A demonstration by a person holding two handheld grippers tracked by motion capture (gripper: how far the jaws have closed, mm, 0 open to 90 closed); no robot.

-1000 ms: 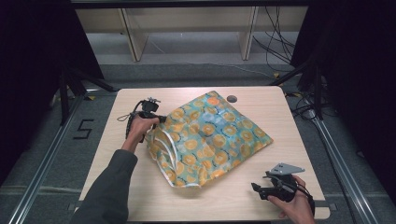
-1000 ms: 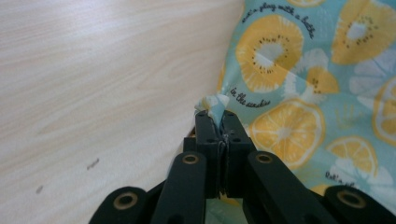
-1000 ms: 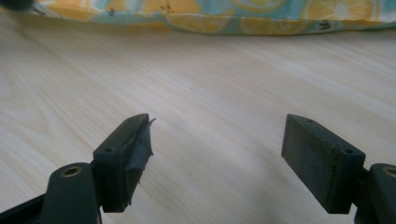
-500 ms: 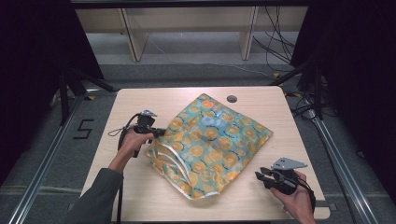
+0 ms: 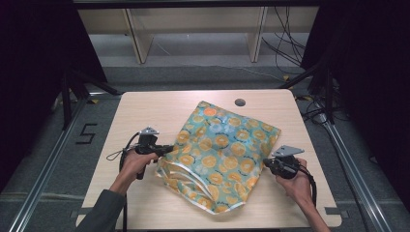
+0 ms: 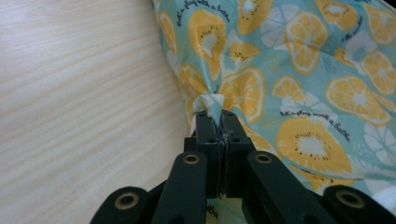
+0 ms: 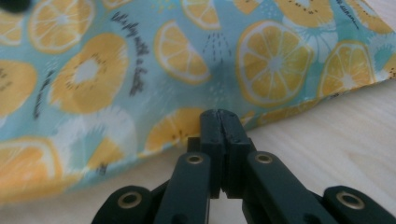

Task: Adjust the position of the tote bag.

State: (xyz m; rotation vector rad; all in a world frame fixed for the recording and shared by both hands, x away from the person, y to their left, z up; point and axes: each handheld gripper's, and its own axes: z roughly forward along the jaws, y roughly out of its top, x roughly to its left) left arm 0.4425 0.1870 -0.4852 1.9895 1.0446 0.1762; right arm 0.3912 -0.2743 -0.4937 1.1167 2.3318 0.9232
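Pale wood-grain bench (image 5: 145, 111) carries a thin, limp fruit-print bag (image 5: 222, 150) at its middle. My left gripper (image 6: 218, 113) pinches the bag's left edge; my right gripper (image 7: 219, 113) has just been closing beside its right edge, fingers clenched with nothing visibly between them. I should regrip there before pulling evenly.

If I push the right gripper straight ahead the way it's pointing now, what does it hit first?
Most likely the citrus-print fabric bag. The right gripper has just closed, apparently on nothing, its tips at or just short of the bag's near edge; depth is hard to judge, but the fabric lies directly ahead.
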